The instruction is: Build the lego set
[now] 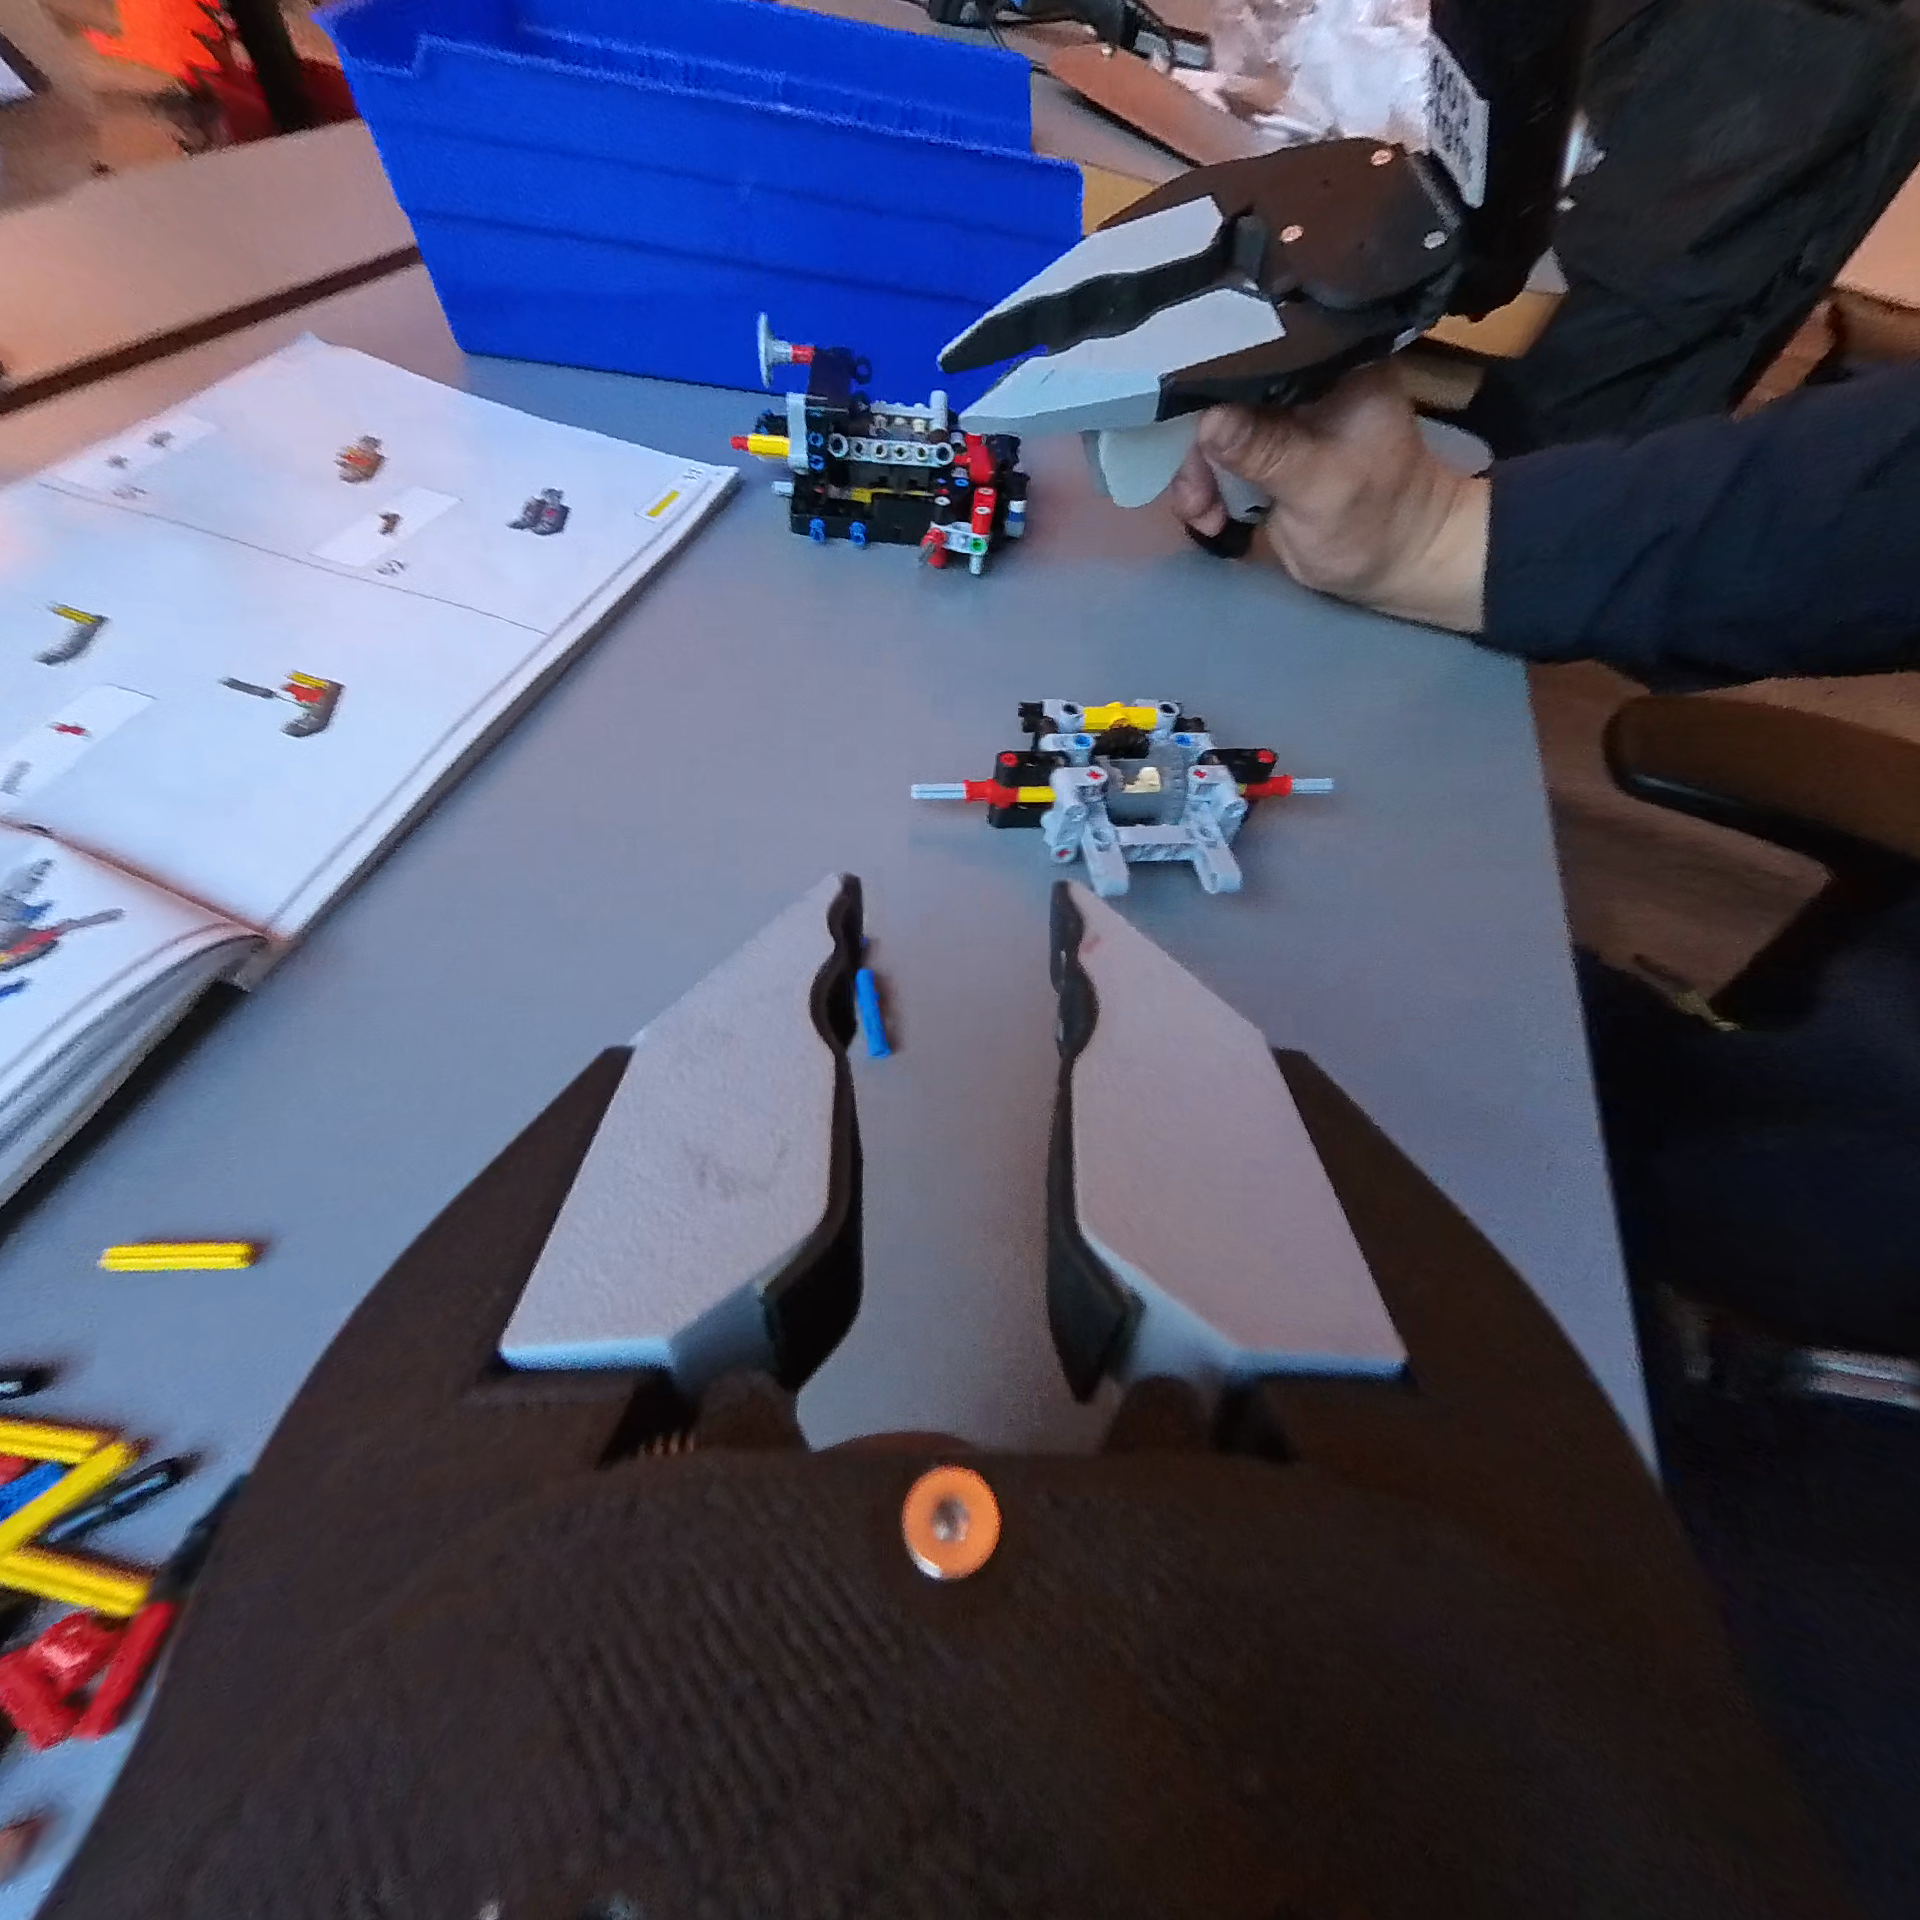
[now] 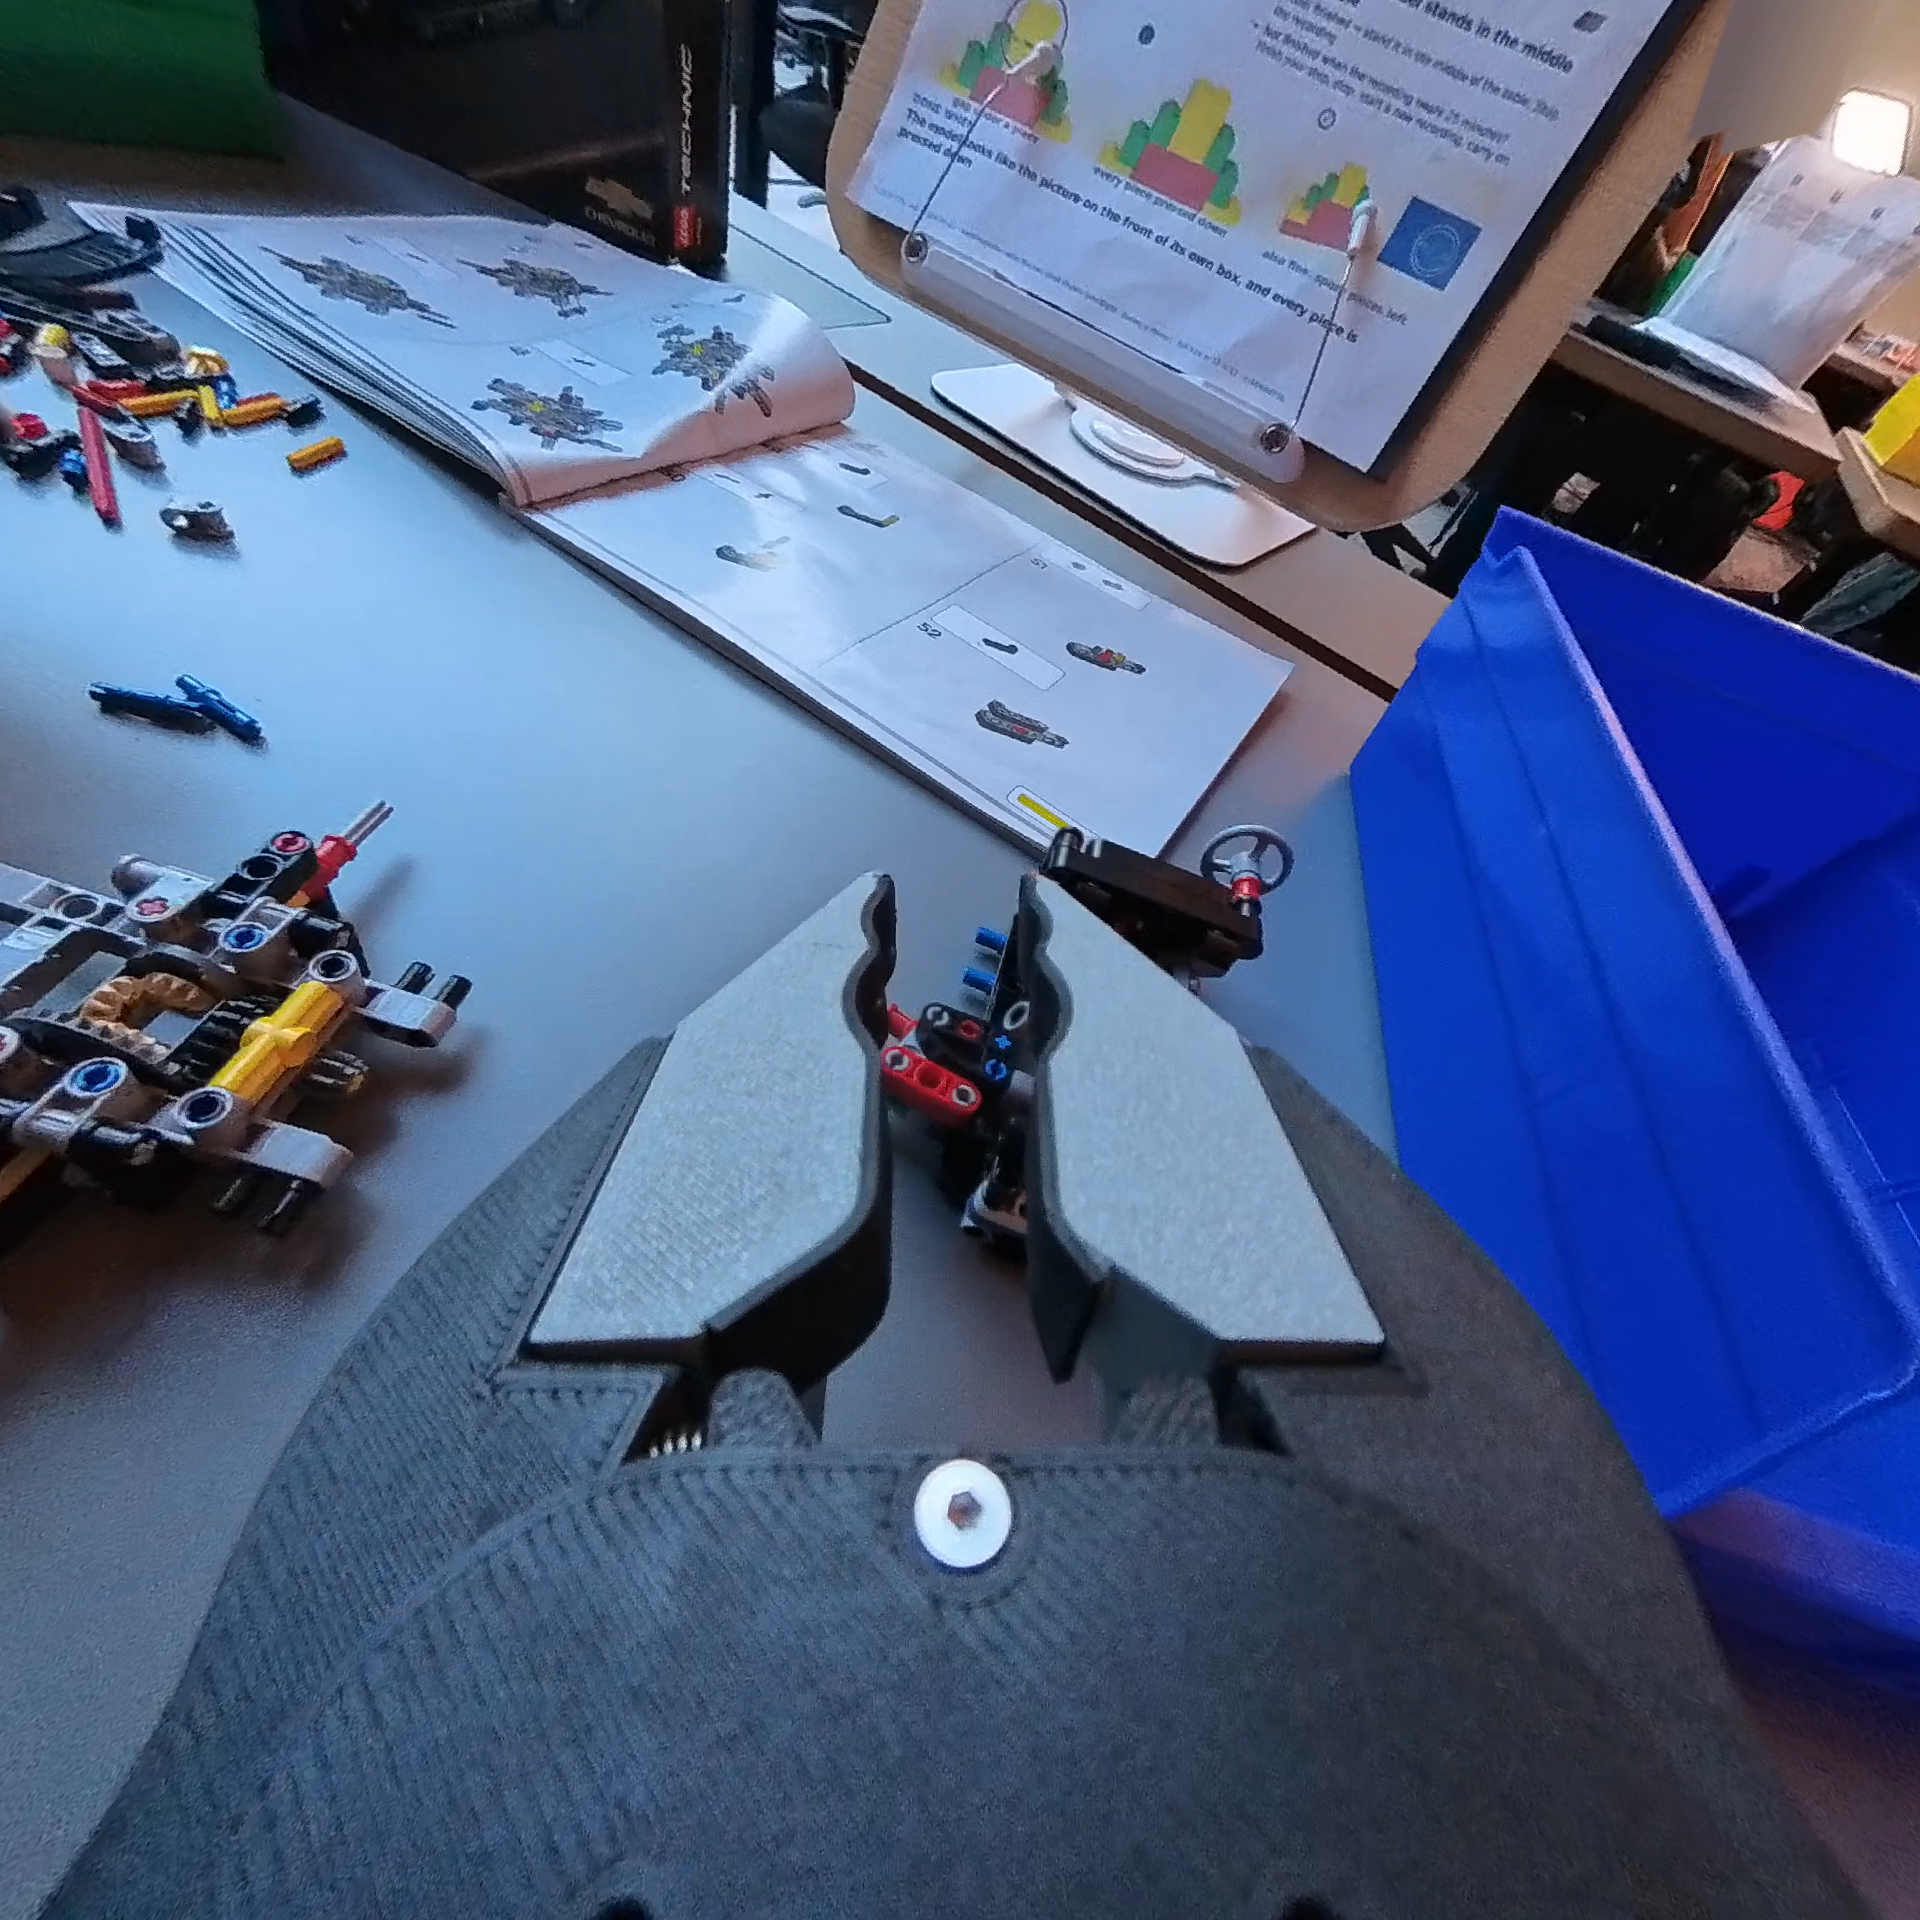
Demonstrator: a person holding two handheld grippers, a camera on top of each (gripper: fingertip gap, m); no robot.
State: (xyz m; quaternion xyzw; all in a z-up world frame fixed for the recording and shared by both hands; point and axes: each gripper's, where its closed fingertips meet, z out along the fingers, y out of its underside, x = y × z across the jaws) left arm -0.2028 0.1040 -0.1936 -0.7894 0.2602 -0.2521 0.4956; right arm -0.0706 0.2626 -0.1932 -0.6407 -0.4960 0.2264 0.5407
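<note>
Left gripper [image 1: 954, 914]: fingers spread, nothing between the pads but bare desk; it hangs over the middle of the grey desk [image 1: 665, 790].
Blue pin [image 1: 871, 1010]: lies on the desk just inside the left finger [image 1: 727, 1091], beside its pad; whether it touches the pad I cannot tell. The right finger is well clear of it.
Loose pieces: a yellow rod [image 1: 177, 1255] and a heap of yellow, red and blue parts [image 1: 62, 1558] lie toward the near left corner of the desk.
Grey model [image 1: 1127, 795]: flat grey, black and yellow brick build with axles sticking out both sides, just beyond the left gripper's tips, near the right edge of the desk.
Booklet [image 1: 312, 644]: open instruction booklet along the left side of the desk.
Right gripper [image 2: 956, 888]: fingers partly spread and set astride the black model; the right finger [image 2: 1143, 1122] is against the model's side, while the left pad stands off it with a gap, so nothing is pinched. A hand [image 1: 1340, 509] holds its grip.
Black model [image 1: 894, 473]: black, red and grey brick build with a small steering wheel [image 2: 1247, 857] on top, toward the far edge of the desk, just in front of the bin.
Blue bin [image 1: 727, 197]: large plastic bin at the far edge, behind the black model.
</note>
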